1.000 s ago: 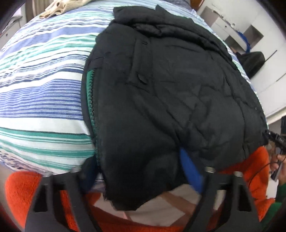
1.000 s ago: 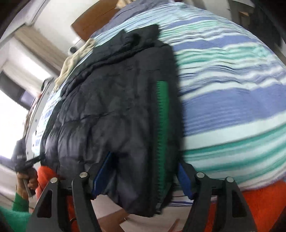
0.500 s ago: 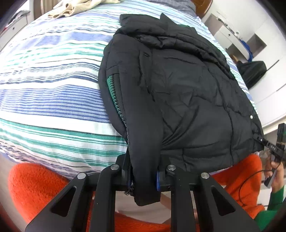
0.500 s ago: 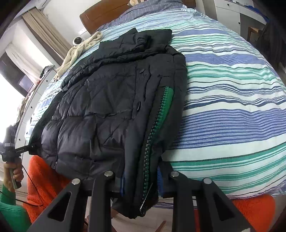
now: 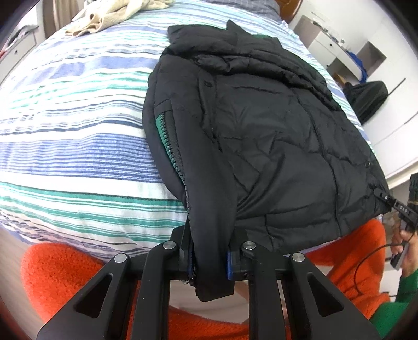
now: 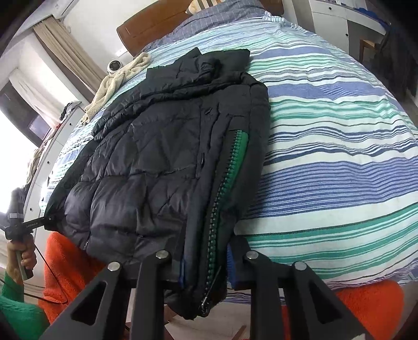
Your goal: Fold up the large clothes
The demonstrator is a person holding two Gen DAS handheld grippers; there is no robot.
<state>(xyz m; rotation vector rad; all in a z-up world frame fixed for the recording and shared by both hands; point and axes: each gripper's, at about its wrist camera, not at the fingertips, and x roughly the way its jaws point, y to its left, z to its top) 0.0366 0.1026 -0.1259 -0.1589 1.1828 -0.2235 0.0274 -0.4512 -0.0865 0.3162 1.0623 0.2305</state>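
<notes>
A black quilted puffer jacket (image 5: 261, 136) lies spread on a bed with a blue, green and white striped cover (image 5: 73, 136), its collar toward the headboard (image 6: 156, 23) and its hem hanging over the near edge. A green-backed zipper (image 6: 230, 177) runs along the jacket's front edge down to the hem. The left gripper (image 5: 209, 261) has its fingers (image 5: 232, 264) drawn in and clamped on the zipper-side hem corner, with black fabric bunched between the blue pads and a flap hanging below them. The right gripper (image 6: 206, 266) likewise has its fingers (image 6: 180, 272) pressed on a thick fold of the hem at the zipper's lower end, the zipper pull (image 6: 205, 303) dangling just beneath. A cream knitted garment (image 5: 115, 13) lies near the far edge of the bed, well apart from the jacket. Orange fleece fabric (image 5: 60, 277) shows below the bed edge, and white cabinets (image 5: 347, 44) stand beyond the bed
</notes>
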